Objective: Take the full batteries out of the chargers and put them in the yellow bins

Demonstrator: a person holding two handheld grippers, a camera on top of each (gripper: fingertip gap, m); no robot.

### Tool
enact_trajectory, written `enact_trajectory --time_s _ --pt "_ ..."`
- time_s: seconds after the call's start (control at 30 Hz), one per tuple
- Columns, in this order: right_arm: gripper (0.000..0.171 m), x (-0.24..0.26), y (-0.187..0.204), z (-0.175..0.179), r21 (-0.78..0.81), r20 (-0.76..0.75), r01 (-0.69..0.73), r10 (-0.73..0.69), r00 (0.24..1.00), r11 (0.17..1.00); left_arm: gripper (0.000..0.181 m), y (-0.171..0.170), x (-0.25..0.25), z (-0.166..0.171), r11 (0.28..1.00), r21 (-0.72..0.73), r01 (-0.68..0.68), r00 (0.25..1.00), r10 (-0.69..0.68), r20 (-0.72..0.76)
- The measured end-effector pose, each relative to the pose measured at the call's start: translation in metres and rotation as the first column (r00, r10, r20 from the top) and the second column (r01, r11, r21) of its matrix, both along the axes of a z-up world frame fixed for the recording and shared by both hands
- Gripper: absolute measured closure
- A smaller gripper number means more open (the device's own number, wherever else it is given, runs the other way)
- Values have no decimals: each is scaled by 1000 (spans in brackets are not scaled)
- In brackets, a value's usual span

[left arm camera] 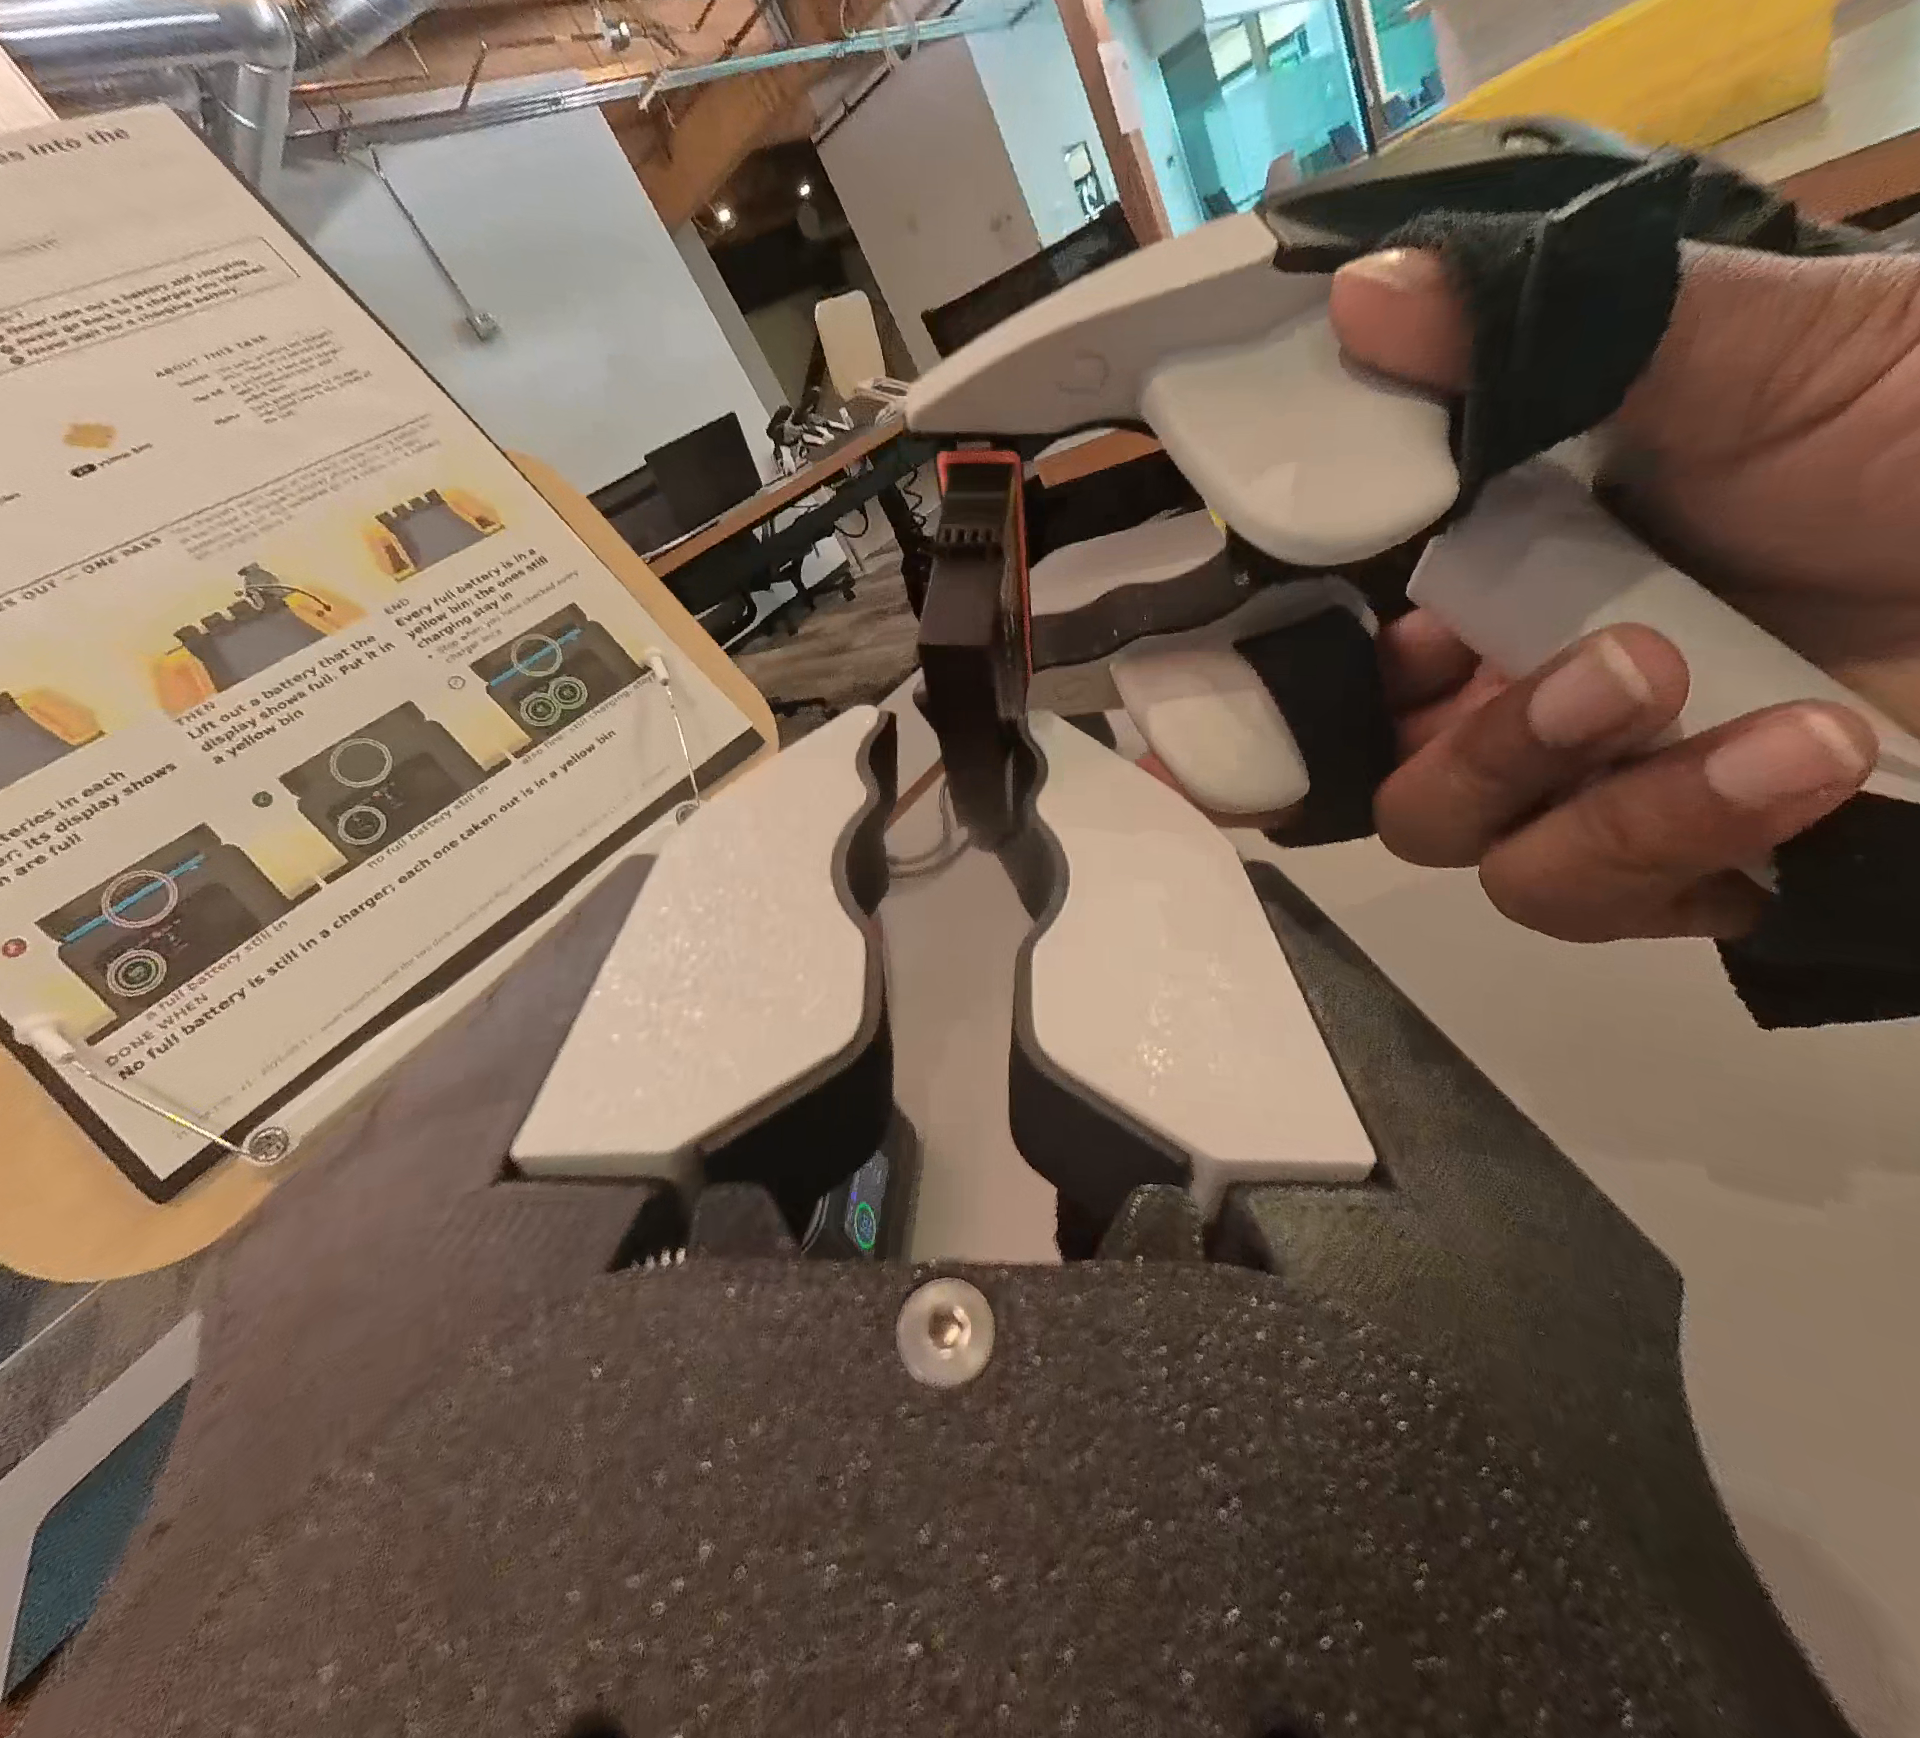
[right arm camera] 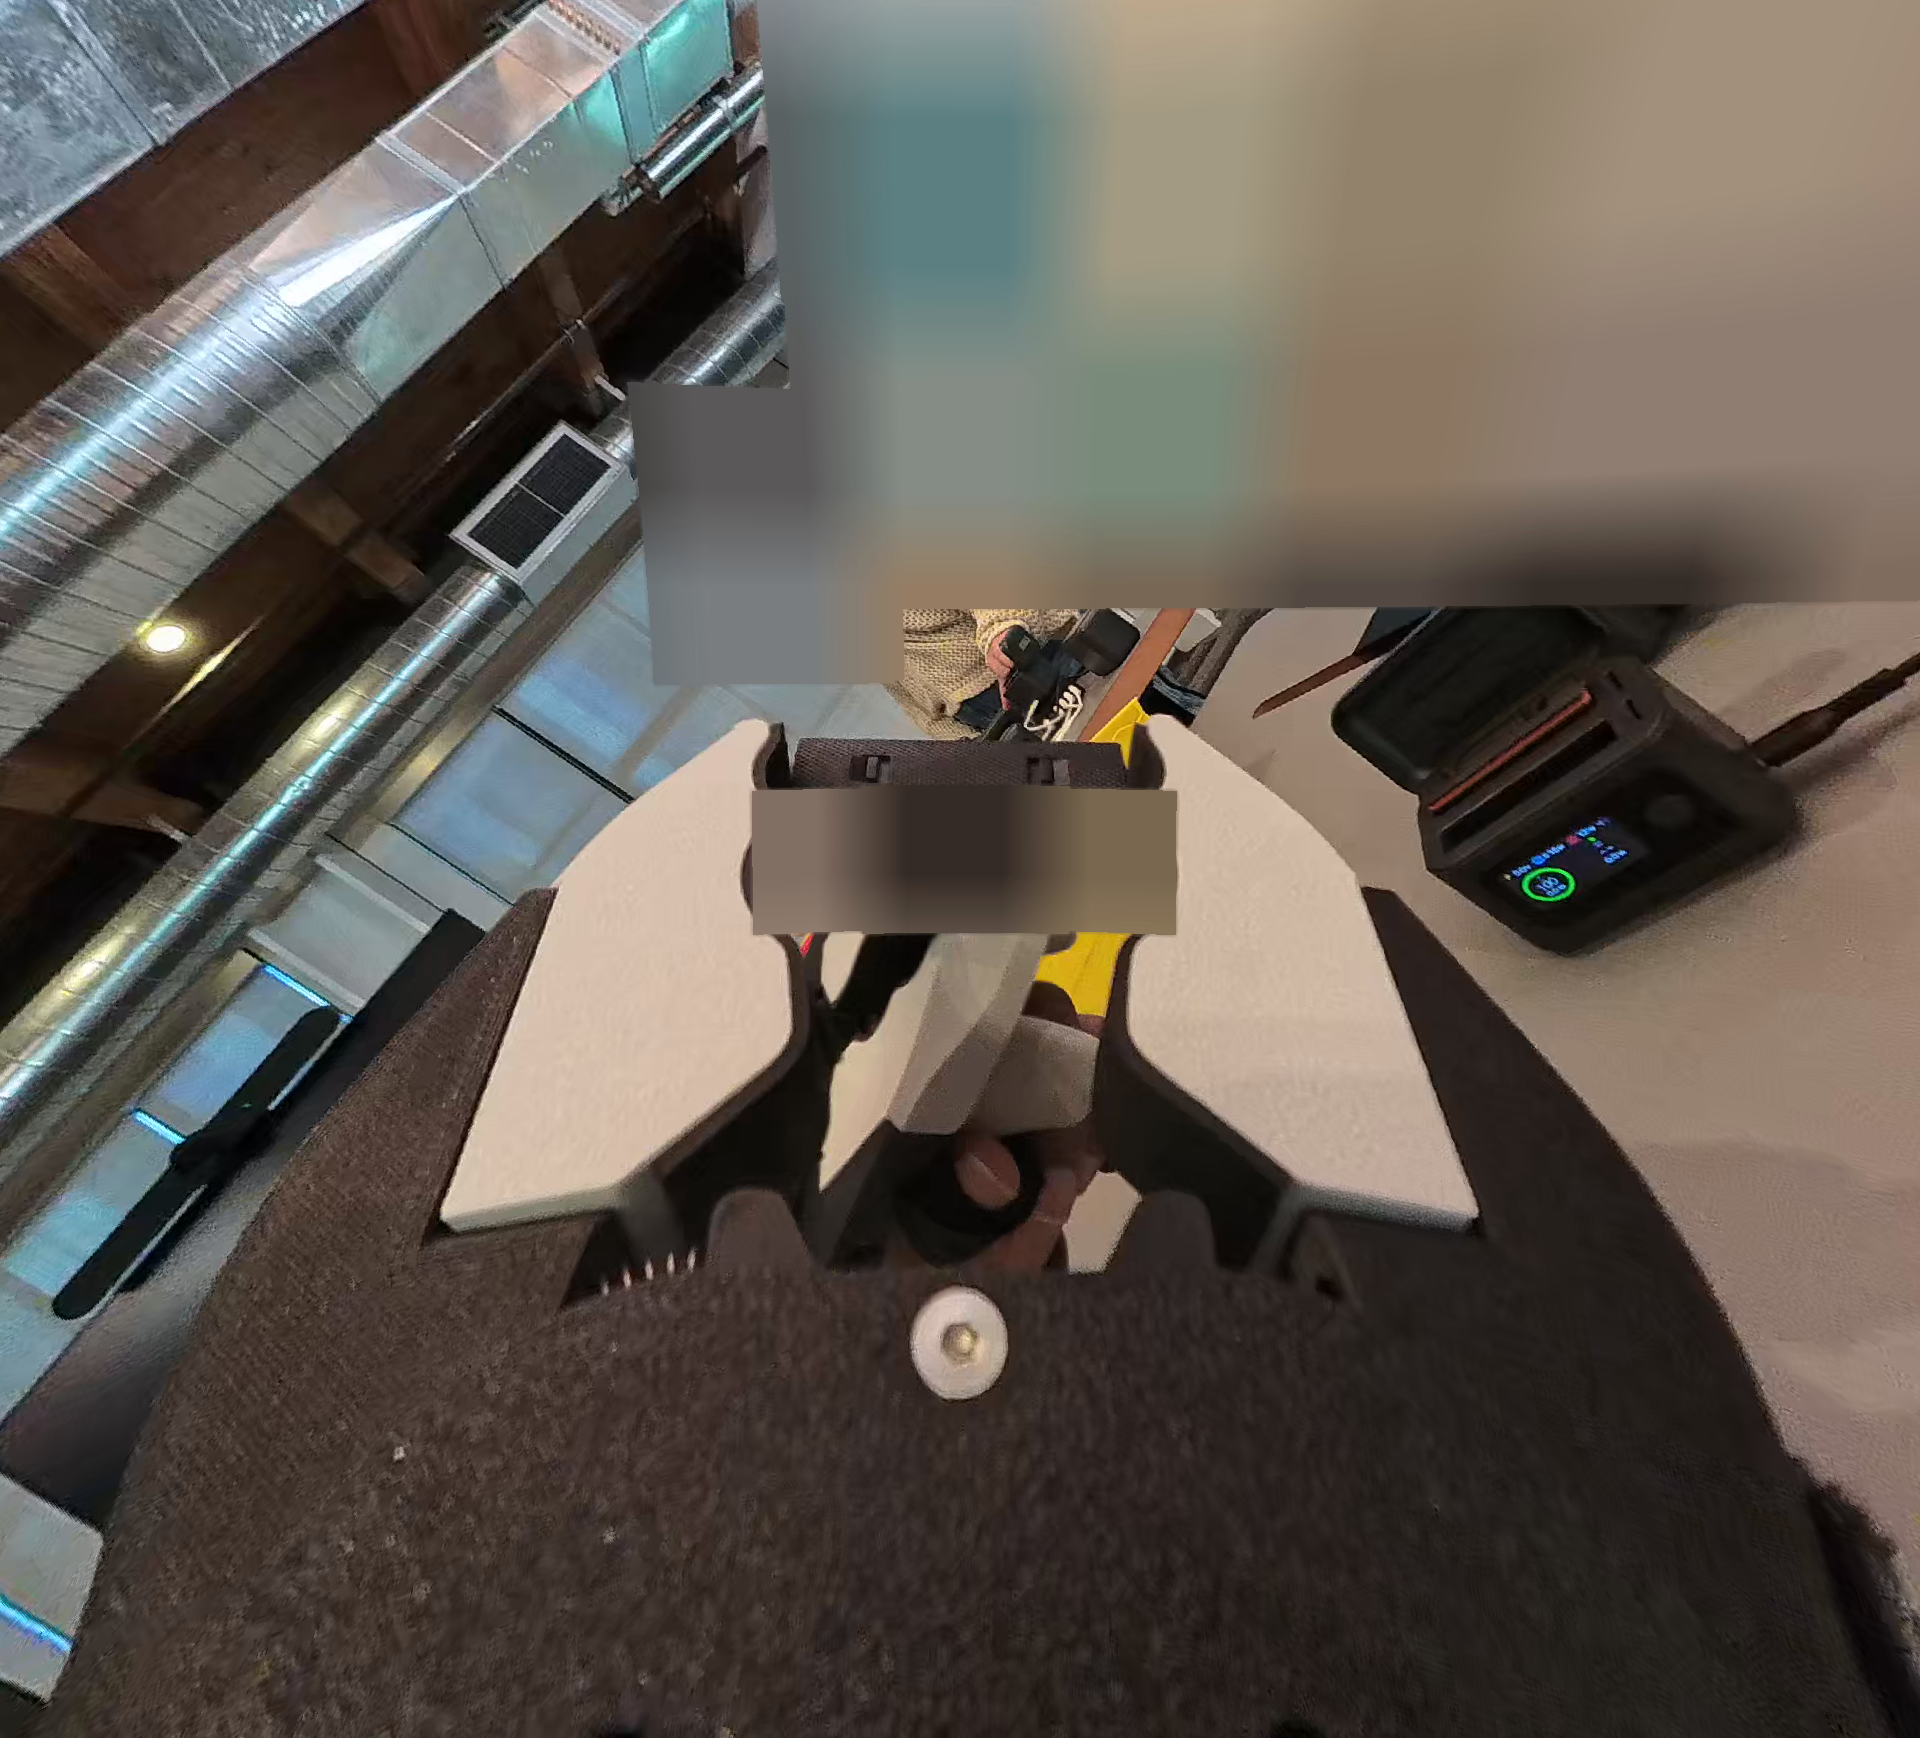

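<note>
A black battery with a red edge [left arm camera: 971, 628] is clamped in my right gripper [left arm camera: 997, 493], which comes in from the right in a person's hand. In the right wrist view the same battery [right arm camera: 961, 758] lies crosswise between my right gripper's [right arm camera: 961, 769] white fingertips. My left gripper [left arm camera: 961, 753] points up at the battery's lower end. Its jaws stand narrowly apart around that end, with a gap showing on the left side. A black charger [right arm camera: 1558, 805] with a lit green ring on its display stands on the white table [right arm camera: 1662, 1117]. A yellow bin [left arm camera: 1662, 47] lies far back right.
A printed instruction sheet on a wooden board [left arm camera: 312, 649] stands at the left. Another charger display with a green ring [left arm camera: 868, 1221] shows under my left gripper. A strip of yellow bin [right arm camera: 1091, 961] shows behind the right gripper's fingers. Desks and chairs stand farther back. The tips of both grippers are at nearly the same place. Left tips and right tips are each some 15 centimeters from the black charger [right arm camera: 1558, 805].
</note>
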State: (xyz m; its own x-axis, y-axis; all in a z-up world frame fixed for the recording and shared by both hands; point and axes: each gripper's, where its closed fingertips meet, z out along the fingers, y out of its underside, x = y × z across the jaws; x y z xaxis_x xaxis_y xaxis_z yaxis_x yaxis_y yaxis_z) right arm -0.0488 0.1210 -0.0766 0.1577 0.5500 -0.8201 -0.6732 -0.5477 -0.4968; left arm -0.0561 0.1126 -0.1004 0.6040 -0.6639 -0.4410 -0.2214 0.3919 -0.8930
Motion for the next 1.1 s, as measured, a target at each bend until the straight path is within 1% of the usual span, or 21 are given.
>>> enact_trajectory --time_s 0.1,0.23,0.3,0.33,0.43,0.5,0.57,0.63,0.7,0.77,0.87,0.93,0.97,1.03,1.1 --pt "110 1 1 -3 -15 -19 -10 10 1000 1000 168 -5 2 1 1000 16 23 1000 -23 5" --pt "109 1 0 -3 2 -28 -36 36 999 999 170 -9 4 0 997 -16 74 997 -74 28" --pt "109 -1 -5 1 71 31 -74 72 997 995 170 -12 1 4 993 -30 117 991 -115 67" --pt "110 -2 -10 4 125 79 -101 92 993 987 171 -15 0 8 986 -47 157 982 -151 111" --pt "113 -1 -28 19 327 276 -213 123 953 921 171 -24 -3 14 955 -98 278 945 -254 206" --pt "113 -1 -39 23 431 455 -317 99 885 845 171 -31 -2 16 926 -118 360 914 -324 245" --pt "117 0 -46 21 481 629 -430 41 776 764 171 -38 -1 17 895 -131 426 883 -380 275" --pt "121 2 -50 15 473 762 -550 -6 648 689 171 -43 0 18 873 -134 469 861 -418 290" --pt "127 5 -49 10 440 849 -639 -60 525 631 171 -48 1 18 857 -137 496 848 -444 289" --pt "133 6 -51 7 402 894 -709 -84 439 579 171 -51 2 18 848 -139 511 841 -459 286" --pt "139 2 -55 4 354 924 -766 -73 376 536 171 -52 4 17 841 -143 522 835 -470 285" --pt "151 -2 -56 0 333 934 -787 -68 350 520 171 -53 4 16 838 -146 525 834 -473 283" --pt "155 -2 -57 -2 330 936 -792 -70 344 513 171 -52 4 16 839 -148 524 834 -471 286" --pt "156 -2 -57 -2 340 935 -797 -87 344 500 171 -52 5 15 831 -158 533 829 -477 292" --pt "157 2 -56 -3 329 942 -803 -115 315 497 170 -47 6 12 843 -163 513 840 -454 295"
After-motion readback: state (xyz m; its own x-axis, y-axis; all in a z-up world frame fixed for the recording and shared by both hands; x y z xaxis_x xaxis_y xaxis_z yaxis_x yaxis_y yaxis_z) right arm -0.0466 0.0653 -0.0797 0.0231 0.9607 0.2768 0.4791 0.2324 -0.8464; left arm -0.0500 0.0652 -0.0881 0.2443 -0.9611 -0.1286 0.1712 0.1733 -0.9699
